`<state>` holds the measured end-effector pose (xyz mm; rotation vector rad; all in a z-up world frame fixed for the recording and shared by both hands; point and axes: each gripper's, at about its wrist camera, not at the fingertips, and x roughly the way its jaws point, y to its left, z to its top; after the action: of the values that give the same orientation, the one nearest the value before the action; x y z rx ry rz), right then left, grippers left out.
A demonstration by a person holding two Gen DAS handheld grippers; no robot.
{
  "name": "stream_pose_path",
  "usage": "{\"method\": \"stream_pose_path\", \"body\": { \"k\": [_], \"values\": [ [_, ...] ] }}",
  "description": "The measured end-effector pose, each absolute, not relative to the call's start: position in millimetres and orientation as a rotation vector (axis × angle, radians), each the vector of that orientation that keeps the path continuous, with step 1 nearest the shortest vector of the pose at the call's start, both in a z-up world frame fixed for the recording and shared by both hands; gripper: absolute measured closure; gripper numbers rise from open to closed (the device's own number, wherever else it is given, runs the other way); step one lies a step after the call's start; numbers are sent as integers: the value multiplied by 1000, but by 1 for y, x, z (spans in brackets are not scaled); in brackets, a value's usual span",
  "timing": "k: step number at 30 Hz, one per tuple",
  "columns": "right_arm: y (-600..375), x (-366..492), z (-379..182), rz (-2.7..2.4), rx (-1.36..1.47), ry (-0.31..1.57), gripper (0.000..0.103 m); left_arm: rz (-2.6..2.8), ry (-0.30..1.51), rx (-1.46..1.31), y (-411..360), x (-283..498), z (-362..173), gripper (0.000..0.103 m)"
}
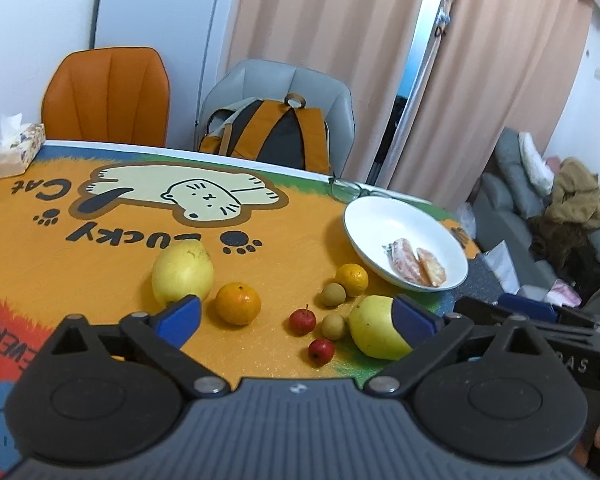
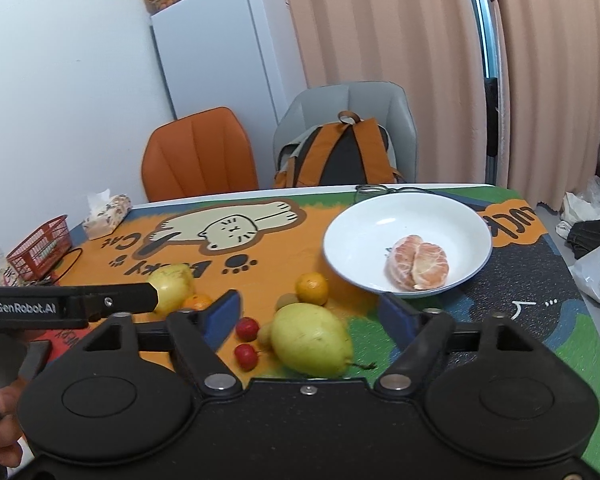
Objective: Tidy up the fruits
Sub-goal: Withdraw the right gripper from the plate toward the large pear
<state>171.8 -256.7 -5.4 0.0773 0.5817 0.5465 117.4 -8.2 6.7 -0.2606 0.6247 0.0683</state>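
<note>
A white bowl (image 1: 380, 216) (image 2: 364, 224) on the cat-print table holds a peeled mandarin (image 2: 418, 266) (image 1: 416, 266). In front of it lie loose fruits: two yellow pears (image 1: 182, 270) (image 1: 374, 332) (image 2: 310, 338), two oranges (image 1: 237, 303) (image 1: 352, 279) (image 2: 312, 288), two small red fruits (image 1: 302, 321) (image 2: 245, 356) and two small tan fruits (image 1: 333, 294). My left gripper (image 1: 296, 316) is open above the fruits, holding nothing. My right gripper (image 2: 312, 314) is open above the near pear, holding nothing.
A tissue box (image 1: 14, 152) and a red basket (image 2: 40, 246) stand at the table's far left. Glasses (image 2: 374, 190) lie behind the bowl. An orange chair (image 1: 106, 96) and a grey chair with a backpack (image 1: 276, 132) stand beyond the table.
</note>
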Motion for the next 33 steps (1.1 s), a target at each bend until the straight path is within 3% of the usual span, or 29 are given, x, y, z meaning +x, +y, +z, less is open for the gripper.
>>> {"method": "stream_pose_path", "body": {
  "k": [3,7,33],
  "values": [
    [-257,163,-3,552,82,567,5,77,616,-263,-4,108,6,0],
    [-256,155,0,556,88,558,1,77,611,-261,0,97,7,0],
    [-230,124,-17,593,31,635,0,132,571,-286,42,52,-1,0]
  ]
}}
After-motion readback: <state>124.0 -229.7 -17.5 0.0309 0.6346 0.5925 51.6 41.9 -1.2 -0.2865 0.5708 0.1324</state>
